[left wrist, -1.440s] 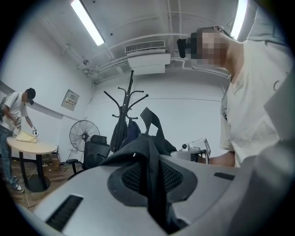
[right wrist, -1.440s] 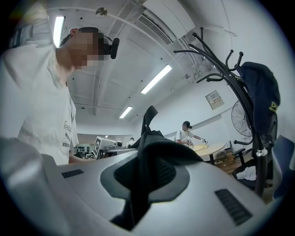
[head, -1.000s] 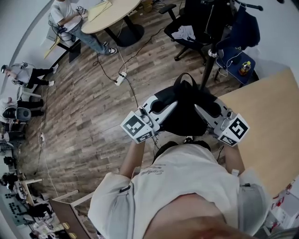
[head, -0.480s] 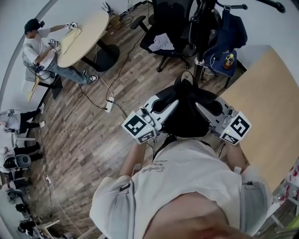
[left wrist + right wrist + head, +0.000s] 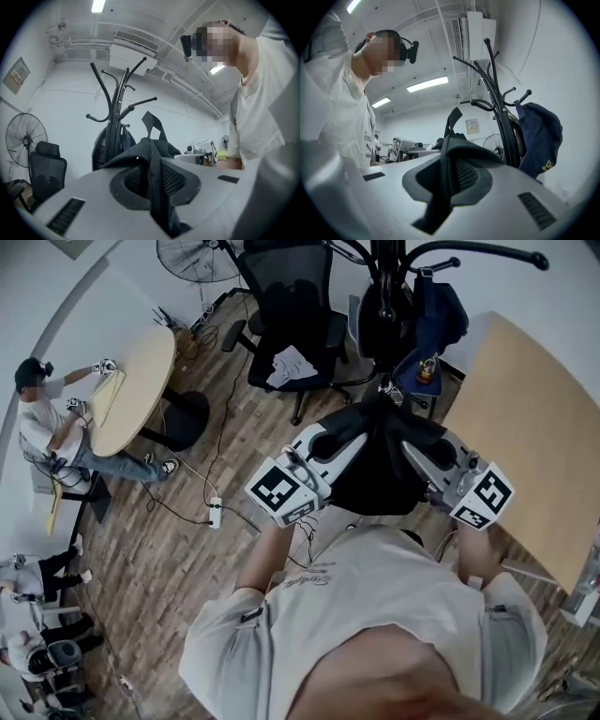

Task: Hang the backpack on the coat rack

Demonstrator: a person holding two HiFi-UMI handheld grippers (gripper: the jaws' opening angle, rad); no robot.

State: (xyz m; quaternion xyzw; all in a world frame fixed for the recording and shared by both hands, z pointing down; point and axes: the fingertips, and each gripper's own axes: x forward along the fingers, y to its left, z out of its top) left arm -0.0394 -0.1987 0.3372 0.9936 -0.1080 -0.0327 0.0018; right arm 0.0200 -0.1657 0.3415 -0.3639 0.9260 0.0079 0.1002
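Note:
A black backpack [image 5: 375,465] hangs between my two grippers, held up in front of my chest. My left gripper [image 5: 339,451] is shut on its left side fabric, and my right gripper [image 5: 418,454] is shut on its right side. Black fabric [image 5: 152,173] is pinched between the left jaws, and a strap fold [image 5: 447,173] between the right jaws. The backpack's top loop [image 5: 151,123] sticks up. The black coat rack [image 5: 386,277] stands just beyond the backpack, its curved hooks [image 5: 115,89] bare on the near side. The same coat rack [image 5: 494,93] rises close ahead in the right gripper view.
A dark blue bag [image 5: 439,315] hangs on the rack's right side; another dark bag [image 5: 101,145] hangs lower. A black office chair [image 5: 291,315] stands left of the rack, a wooden table [image 5: 534,427] to the right. A seated person [image 5: 42,423] works at a round table [image 5: 131,390].
I have walked toward the coat rack with the backpack held in both grippers. The rack, the chair and the blue bag are nearer now, and the backpack's top is close to the pole.

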